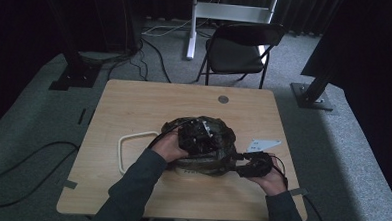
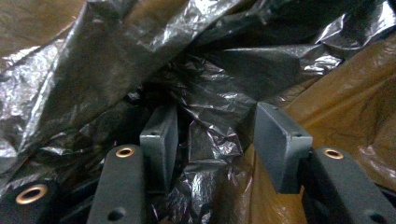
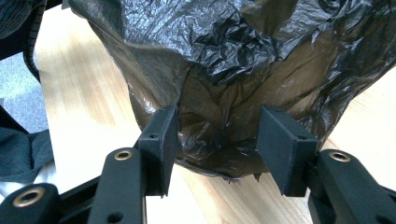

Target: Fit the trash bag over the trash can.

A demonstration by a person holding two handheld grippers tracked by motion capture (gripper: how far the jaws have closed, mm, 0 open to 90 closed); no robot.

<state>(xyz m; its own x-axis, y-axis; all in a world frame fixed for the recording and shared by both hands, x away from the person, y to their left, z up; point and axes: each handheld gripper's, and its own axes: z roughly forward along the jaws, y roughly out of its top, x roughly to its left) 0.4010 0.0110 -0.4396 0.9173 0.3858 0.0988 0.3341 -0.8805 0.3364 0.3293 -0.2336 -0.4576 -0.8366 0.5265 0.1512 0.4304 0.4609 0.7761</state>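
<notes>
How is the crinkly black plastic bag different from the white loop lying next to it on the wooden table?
The crinkly black plastic bag is dark and shiny; the thin white loop is pale. The bag sits bunched in a raised heap, while the loop lies flat. Both grippers are at the bag, the left gripper pushed into its folds and the right gripper at its edge; the loop lies untouched. Both rest on the wooden table.

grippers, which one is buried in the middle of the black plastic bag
The left gripper: it sits on top of the black plastic bag, with crinkled film all around its open jaws. The right gripper is at the bag's outer edge, with the table beneath.
</notes>
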